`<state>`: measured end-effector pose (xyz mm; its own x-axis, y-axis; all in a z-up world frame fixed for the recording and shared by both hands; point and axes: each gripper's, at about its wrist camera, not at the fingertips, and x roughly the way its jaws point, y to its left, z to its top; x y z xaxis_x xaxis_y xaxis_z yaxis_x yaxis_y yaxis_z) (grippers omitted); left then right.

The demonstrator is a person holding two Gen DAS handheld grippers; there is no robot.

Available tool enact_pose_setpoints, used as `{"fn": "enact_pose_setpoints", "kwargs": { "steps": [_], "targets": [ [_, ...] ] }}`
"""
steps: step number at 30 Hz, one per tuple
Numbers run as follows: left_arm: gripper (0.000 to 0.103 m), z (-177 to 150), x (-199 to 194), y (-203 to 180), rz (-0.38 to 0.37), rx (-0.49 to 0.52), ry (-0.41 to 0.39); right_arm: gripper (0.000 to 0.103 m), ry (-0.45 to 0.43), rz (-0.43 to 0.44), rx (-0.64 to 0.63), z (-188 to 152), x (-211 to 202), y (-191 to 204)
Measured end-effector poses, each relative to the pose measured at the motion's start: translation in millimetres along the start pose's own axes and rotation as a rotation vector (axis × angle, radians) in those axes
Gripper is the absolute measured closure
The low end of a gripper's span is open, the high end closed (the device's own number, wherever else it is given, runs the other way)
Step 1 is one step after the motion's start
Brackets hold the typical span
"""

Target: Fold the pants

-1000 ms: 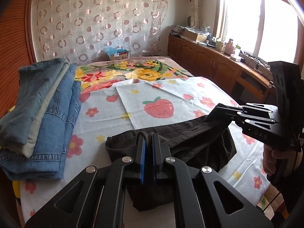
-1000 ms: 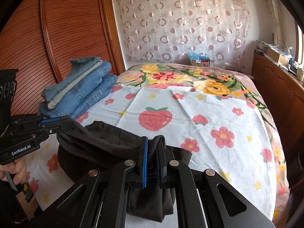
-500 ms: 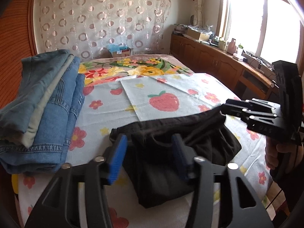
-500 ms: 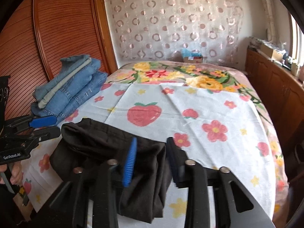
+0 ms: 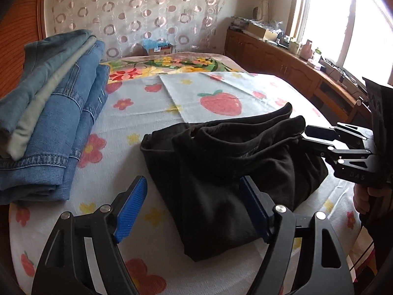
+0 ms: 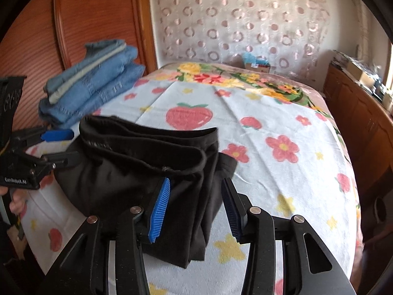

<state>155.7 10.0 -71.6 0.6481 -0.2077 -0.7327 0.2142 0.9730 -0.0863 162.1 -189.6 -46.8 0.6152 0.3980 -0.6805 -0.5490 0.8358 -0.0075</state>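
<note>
Left wrist: black pants (image 5: 228, 167) between spread left hand-held gripper (image 5: 196, 209) fingers.

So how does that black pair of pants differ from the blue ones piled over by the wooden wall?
The black pants are one dark, soft-looking garment, loosely folded, with rumpled, uneven edges. They lie between the open left gripper and open right gripper. The blue jeans are denim, several pieces in a neater, taller stack, off to the side and away from both grippers. Both rest folded on the flowered bedspread.
</note>
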Motion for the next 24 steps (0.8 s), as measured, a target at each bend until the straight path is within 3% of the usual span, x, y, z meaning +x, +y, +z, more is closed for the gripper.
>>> {"fn": "enact_pose_setpoints", "kwargs": {
  "steps": [10, 11, 15, 19, 24],
  "targets": [
    [0.025, 15, 11, 5, 0.005, 0.033, 0.014, 0.058, 0.013, 0.001, -0.044, 32, 25, -8],
    [0.025, 18, 12, 6, 0.002, 0.035, 0.013, 0.069, 0.012, 0.016, -0.038, 32, 26, -10],
    [0.025, 26, 19, 9, -0.011, 0.041, 0.016, 0.093, 0.016, 0.111, -0.006, 33, 33, -21],
    [0.025, 35, 27, 13, -0.001, 0.043, 0.012, 0.095, -0.022, 0.119, 0.039, 35, 34, -34],
    [0.025, 40, 37, 20, 0.009, 0.037, 0.021, 0.095, 0.024, 0.086, 0.047, 35, 45, -32]
  ]
}}
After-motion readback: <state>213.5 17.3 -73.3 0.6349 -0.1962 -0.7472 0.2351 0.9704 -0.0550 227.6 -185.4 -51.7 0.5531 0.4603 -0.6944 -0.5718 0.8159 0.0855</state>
